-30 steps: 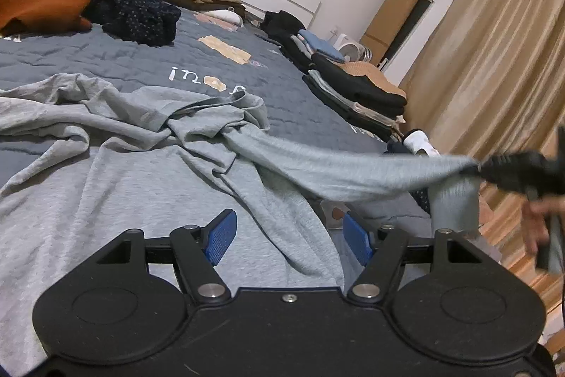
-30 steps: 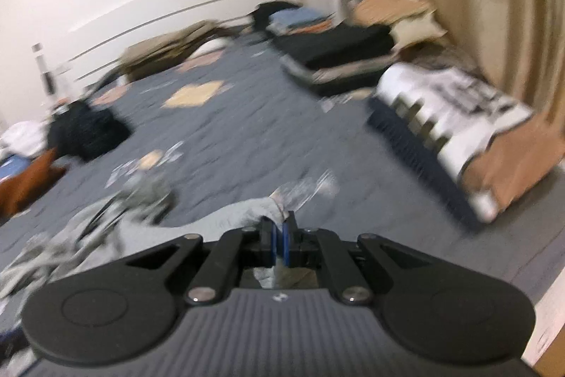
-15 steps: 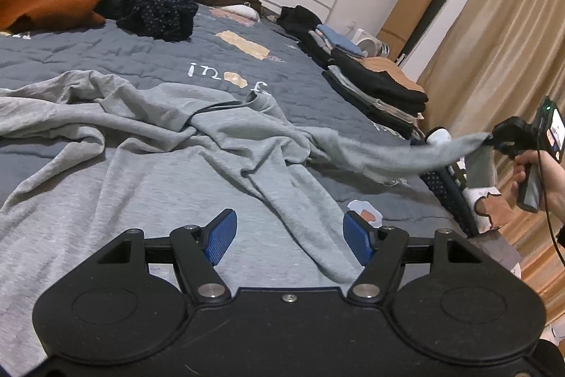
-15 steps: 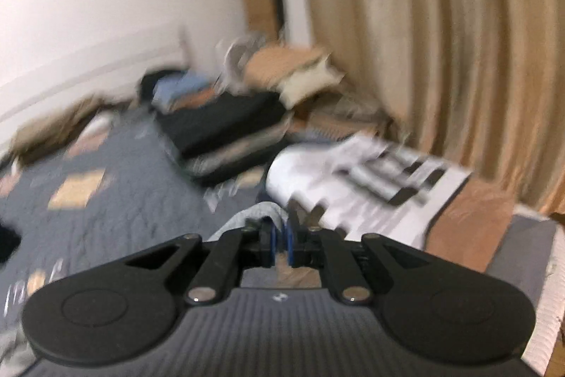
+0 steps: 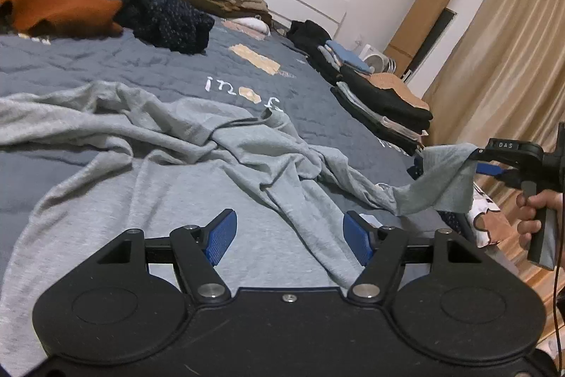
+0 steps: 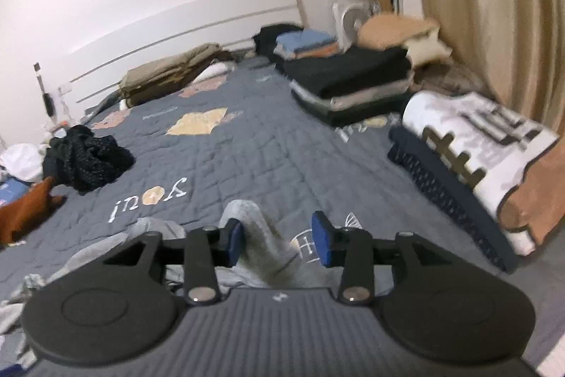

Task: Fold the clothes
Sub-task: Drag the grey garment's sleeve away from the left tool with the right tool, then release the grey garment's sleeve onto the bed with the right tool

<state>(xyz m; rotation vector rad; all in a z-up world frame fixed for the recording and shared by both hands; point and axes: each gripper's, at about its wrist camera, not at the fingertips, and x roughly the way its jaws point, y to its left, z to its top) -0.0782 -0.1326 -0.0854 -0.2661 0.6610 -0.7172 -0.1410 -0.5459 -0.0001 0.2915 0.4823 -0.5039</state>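
Grey long-sleeved top [image 5: 148,207] lies rumpled across the near part of the bed [image 5: 88,66]. Its sleeve [image 5: 441,175] drapes over the right claw [image 6: 279,237], whose fingers stand wide apart, gripping nothing. Left claw [image 5: 287,234] hovers wide over the torso. Judgement: lay the sleeve straight toward the bed's right edge and smooth the creases before any fold. Legible: "DAS" on the right claw's body; "you!" upside down on the quilt.

Dim, warm indoor light; fisheye bending at edges; right wrist view motion-blurred.
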